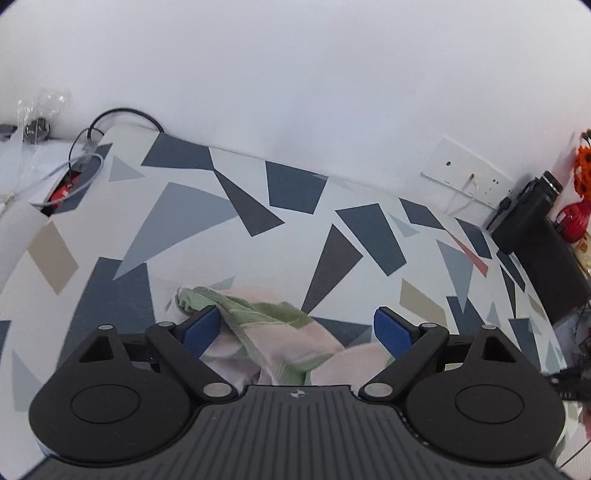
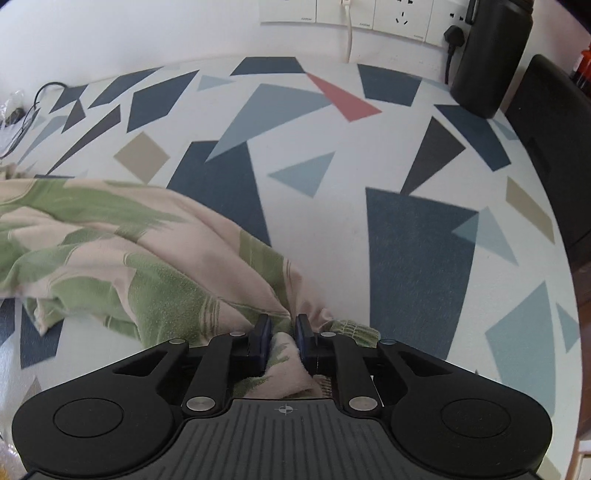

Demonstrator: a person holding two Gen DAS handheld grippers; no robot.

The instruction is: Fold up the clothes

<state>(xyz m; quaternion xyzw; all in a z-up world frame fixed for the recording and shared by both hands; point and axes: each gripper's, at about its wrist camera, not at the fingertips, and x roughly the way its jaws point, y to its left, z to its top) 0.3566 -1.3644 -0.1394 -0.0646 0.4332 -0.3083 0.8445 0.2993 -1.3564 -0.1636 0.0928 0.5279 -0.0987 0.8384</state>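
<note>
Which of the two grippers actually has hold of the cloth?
The right gripper: its blue pads are pinched shut on a bunch of the pink-and-green cloth. The left gripper is wide open, the cloth merely lying between its pads.

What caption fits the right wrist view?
Right tongs shut on a bunched pink-and-green garment over the patterned tablecloth.

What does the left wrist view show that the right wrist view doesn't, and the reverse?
Left wrist only: the left hand-held gripper open over the pink-green cloth, and orange flowers.
Right wrist only: the right hand-held gripper shut on the cloth, and the cloth's spread-out bulk.
Both: the cloth, patterned tabletop, wall sockets, and black bottle.
</note>
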